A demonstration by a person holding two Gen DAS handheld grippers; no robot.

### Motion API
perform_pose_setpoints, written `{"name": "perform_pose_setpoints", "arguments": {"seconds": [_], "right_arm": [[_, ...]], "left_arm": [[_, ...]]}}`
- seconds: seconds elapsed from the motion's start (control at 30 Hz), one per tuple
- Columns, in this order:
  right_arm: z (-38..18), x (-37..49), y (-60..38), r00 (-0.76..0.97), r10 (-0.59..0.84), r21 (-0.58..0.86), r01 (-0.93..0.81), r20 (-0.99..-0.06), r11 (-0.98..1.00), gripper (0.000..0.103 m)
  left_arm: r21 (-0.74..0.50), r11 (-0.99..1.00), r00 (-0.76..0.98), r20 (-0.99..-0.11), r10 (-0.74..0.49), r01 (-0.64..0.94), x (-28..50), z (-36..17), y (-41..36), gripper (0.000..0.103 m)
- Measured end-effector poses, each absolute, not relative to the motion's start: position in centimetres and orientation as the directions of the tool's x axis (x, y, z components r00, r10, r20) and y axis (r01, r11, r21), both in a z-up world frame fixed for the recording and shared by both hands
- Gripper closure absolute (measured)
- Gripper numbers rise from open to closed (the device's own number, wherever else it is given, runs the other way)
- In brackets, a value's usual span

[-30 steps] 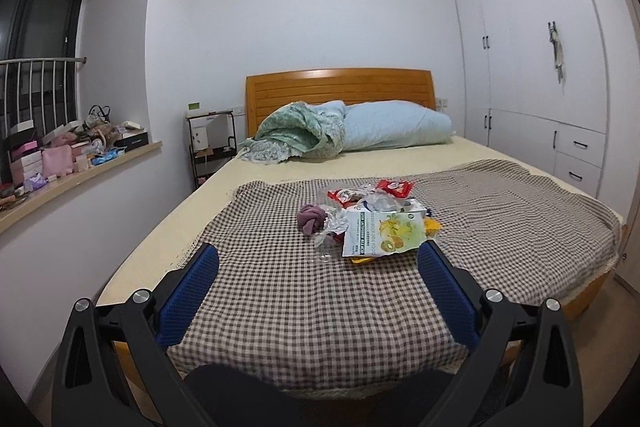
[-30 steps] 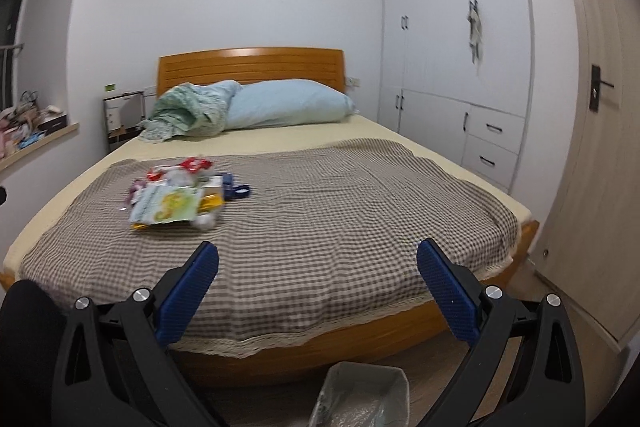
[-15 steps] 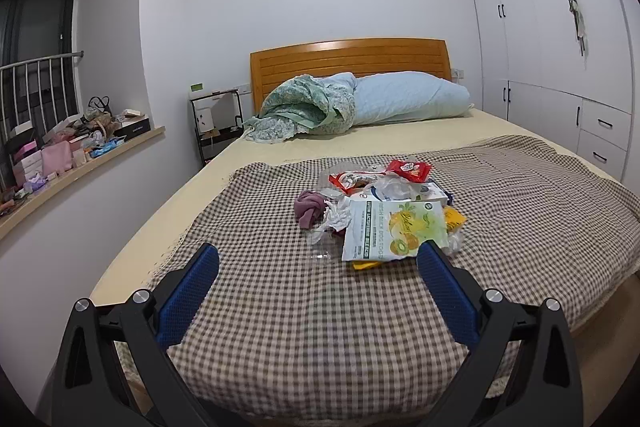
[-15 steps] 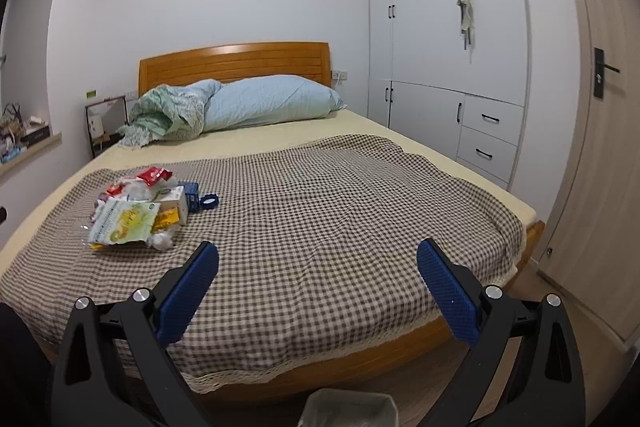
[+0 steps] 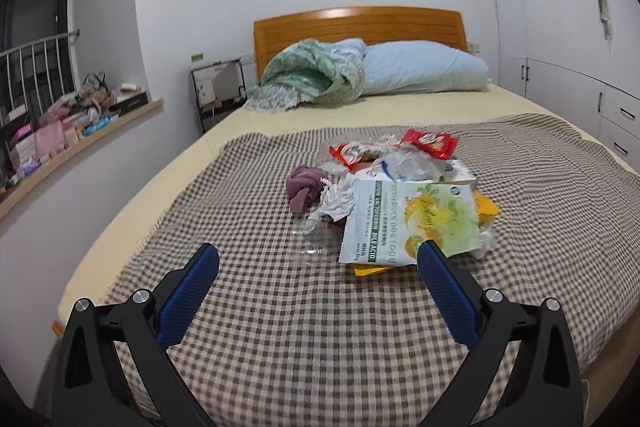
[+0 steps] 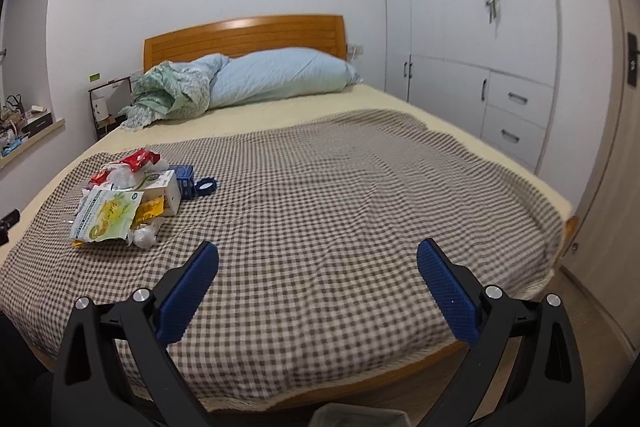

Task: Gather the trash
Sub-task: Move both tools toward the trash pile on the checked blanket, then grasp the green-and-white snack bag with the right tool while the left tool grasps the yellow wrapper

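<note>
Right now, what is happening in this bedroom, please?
A person holds two grippers over a bed covered by a brown checked blanket. The left gripper and right gripper both have jaws open and hold nothing. A pile of wrappers and packets, topped by a green-and-white pet food pouch, lies untouched just ahead of the left gripper.

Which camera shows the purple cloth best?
The left wrist view: the purple cloth lies in plain sight at the trash pile's left edge. In the right wrist view, the pile hides it.
</note>
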State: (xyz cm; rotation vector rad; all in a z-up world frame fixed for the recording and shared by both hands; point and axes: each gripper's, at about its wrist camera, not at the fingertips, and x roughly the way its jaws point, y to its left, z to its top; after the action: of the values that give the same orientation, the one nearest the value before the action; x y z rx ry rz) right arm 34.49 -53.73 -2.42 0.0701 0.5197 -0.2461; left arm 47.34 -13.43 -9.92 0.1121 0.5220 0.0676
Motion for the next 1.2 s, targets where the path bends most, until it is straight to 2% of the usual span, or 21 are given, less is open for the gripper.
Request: {"name": "perform_pose_setpoints", "arguments": {"seconds": [0.3, 0.43, 0.6, 0.7, 0.8, 0.87, 0.93, 1.07, 1.2], "right_arm": [[-5.1, 41.7, -50.7, 0.804, -0.191, -0.068, 0.186, -0.564, 0.98, 0.008], [-6.5, 44.6, -49.4, 0.779, -0.165, -0.051, 0.169, -0.605, 0.984, 0.008], [-7.8, 47.0, -46.8, 0.798, -0.075, 0.035, 0.12, -0.598, 0.992, 0.008], [-8.8, 47.9, -44.5, 0.84, 0.041, 0.132, 0.037, -0.541, 0.991, 0.008], [-10.0, 49.6, -41.1, 0.792, 0.119, 0.136, -0.045, -0.599, 0.99, 0.008], [-10.5, 50.8, -37.7, 0.765, 0.14, 0.079, -0.116, -0.629, 0.99, 0.008], [-10.8, 51.2, -34.3, 0.769, 0.121, -0.039, -0.186, -0.627, 0.982, 0.008], [-12.3, 50.8, -27.4, 0.825, 0.016, -0.407, -0.296, -0.565, 0.864, 0.008], [-14.7, 51.4, -24.1, 0.849, -0.051, -0.603, -0.329, -0.525, 0.727, 0.008]], "left_arm": [[0.091, 0.996, 0.843, -0.536, 0.047, 0.003, 54.0, -12.7, -12.4, 0.007], [0.145, 0.989, 0.852, -0.519, 0.063, 0.015, 56.2, -14.5, -11.7, 0.007], [0.059, 0.998, 0.762, -0.648, 0.012, 0.035, 59.1, -17.3, -9.0, 0.007], [0.061, 0.998, 0.709, -0.705, 0.019, 0.035, 60.3, -19.0, -7.9, 0.007], [0.028, 0.999, 0.698, -0.716, -0.01, 0.043, 60.5, -19.2, -6.9, 0.007], [0.004, 0.999, 0.707, -0.707, -0.029, 0.045, 60.4, -18.8, -6.3, 0.007], [-0.009, 0.999, 0.716, -0.698, -0.029, 0.032, 60.2, -18.4, -5.7, 0.007], [-0.015, 1.0, 0.724, -0.69, -0.024, 0.02, 60.0, -17.7, -4.7, 0.007], [0.006, 1.0, 0.744, -0.668, 0.018, -0.018, 59.7, -17.0, -3.4, 0.007]]}}
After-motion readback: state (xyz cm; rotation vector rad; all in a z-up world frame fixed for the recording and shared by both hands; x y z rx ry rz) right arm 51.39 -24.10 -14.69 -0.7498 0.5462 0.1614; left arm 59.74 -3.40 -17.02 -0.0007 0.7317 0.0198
